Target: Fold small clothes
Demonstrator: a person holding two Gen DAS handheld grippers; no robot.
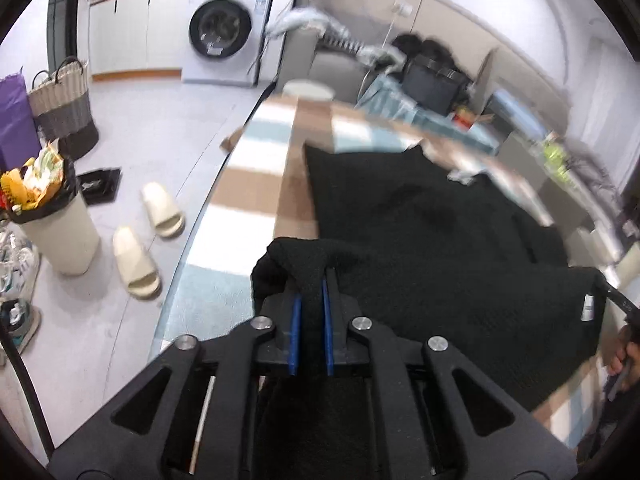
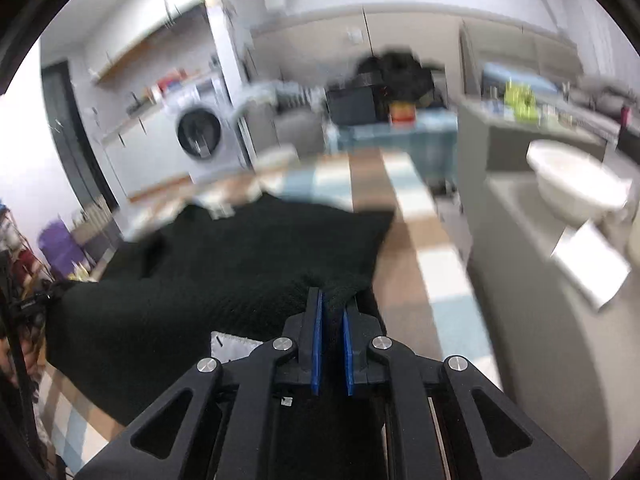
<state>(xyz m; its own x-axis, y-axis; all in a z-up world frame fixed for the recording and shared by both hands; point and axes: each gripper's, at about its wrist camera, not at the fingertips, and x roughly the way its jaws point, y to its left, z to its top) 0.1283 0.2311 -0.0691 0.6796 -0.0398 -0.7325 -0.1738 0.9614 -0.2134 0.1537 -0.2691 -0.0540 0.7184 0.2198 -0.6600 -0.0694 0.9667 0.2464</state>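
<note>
A black knitted garment lies spread over a table with a checked brown, white and pale blue cloth. My left gripper is shut on the garment's near left edge, and a bunch of black fabric stands pinched between its blue pads. In the right wrist view the same garment stretches away to the left, and my right gripper is shut on its near right corner. The pinched edge hangs lifted above the checked cloth. The other gripper's tip shows at the garment's far right edge.
To the left, on the floor, are a pair of cream slippers, a full bin and a woven basket. A washing machine stands at the back. A grey counter with a white bowl borders the table's right side.
</note>
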